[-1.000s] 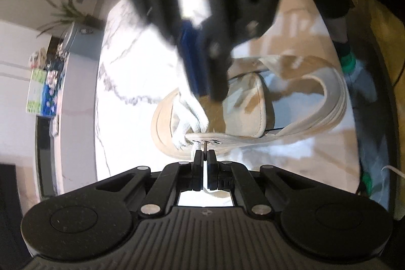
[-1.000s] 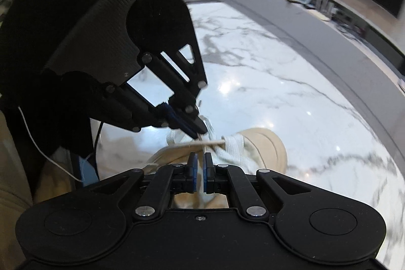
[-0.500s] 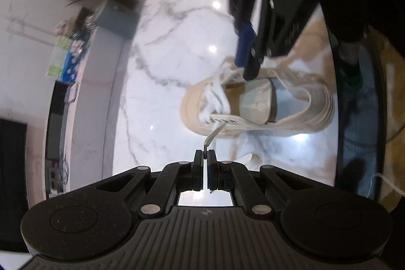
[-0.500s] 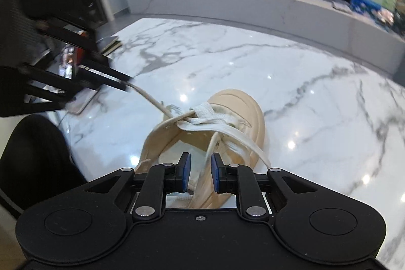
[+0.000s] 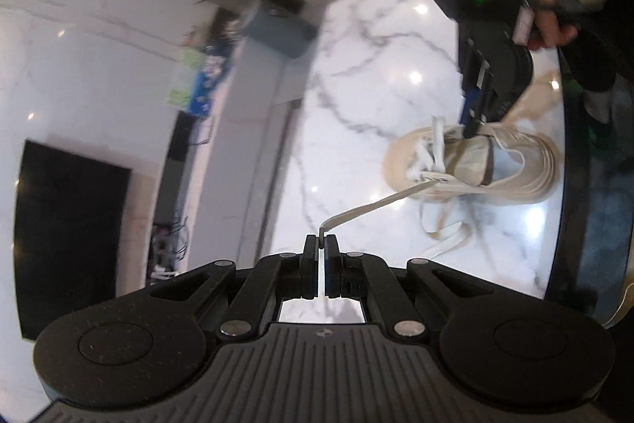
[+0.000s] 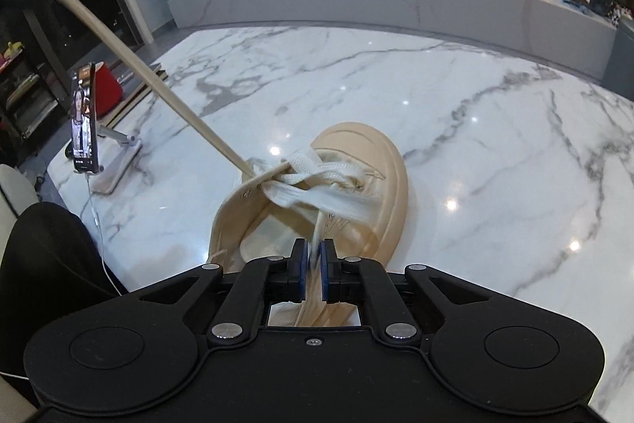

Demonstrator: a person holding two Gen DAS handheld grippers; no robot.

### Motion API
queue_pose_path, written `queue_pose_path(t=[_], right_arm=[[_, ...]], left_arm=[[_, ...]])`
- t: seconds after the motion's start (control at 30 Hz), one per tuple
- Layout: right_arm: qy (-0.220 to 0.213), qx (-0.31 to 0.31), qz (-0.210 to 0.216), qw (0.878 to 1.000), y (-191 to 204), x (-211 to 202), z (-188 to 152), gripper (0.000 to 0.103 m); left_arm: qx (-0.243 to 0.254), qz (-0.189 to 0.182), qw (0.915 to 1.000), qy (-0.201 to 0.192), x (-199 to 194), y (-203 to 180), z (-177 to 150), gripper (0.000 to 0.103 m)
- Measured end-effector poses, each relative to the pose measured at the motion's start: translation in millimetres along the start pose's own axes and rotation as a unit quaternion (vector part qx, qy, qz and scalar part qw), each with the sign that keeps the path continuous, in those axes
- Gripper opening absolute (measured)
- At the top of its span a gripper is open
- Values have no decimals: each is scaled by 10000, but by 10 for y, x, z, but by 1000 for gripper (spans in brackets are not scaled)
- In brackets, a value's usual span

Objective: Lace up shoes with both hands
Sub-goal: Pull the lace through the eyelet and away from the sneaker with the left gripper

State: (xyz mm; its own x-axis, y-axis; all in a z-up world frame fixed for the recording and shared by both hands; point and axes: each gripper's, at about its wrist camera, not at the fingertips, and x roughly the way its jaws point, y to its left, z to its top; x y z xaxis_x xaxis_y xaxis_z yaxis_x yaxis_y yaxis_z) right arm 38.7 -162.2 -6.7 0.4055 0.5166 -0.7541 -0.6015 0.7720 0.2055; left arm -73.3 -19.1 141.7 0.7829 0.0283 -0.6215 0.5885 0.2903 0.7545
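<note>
Risen, left hand-held gripper (image 5: 320, 240) pinches lace end (image 5: 370, 209) away from shoe (image 5: 471, 161); right hand-held gripper (image 6: 313, 251) clamps other lace (image 6: 317, 232).

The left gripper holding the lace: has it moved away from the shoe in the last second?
Yes. The left gripper, shut on the lace, has pulled back and up from the shoe, which now looks smaller against the marble table; the lace stretches taut.

Beige shoe (image 6: 368, 165), upright on the marble; white laces (image 6: 317, 185) partly threaded, one end (image 5: 376, 205) apparently drawn taut sideways.
</note>
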Motion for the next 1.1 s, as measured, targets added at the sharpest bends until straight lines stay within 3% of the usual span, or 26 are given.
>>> queue_pose_path(t=[0.43, 0.63, 0.8, 1.1], right_arm=[[-199, 171, -210, 9994, 98, -150, -37, 7], [-229, 91, -252, 9994, 151, -165, -28, 11], [-226, 99, -291, 9993, 136, -146, -19, 11], [-231, 176, -212, 9994, 84, -103, -41, 11]], left_arm=[[-200, 471, 9987, 30, -413, -3, -32, 2], [-175, 525, 9985, -51, -516, -23, 85, 2], [-116, 833, 9964, -43, -529, 17, 201, 0], [-72, 560, 9984, -6, -452, -19, 256, 0]])
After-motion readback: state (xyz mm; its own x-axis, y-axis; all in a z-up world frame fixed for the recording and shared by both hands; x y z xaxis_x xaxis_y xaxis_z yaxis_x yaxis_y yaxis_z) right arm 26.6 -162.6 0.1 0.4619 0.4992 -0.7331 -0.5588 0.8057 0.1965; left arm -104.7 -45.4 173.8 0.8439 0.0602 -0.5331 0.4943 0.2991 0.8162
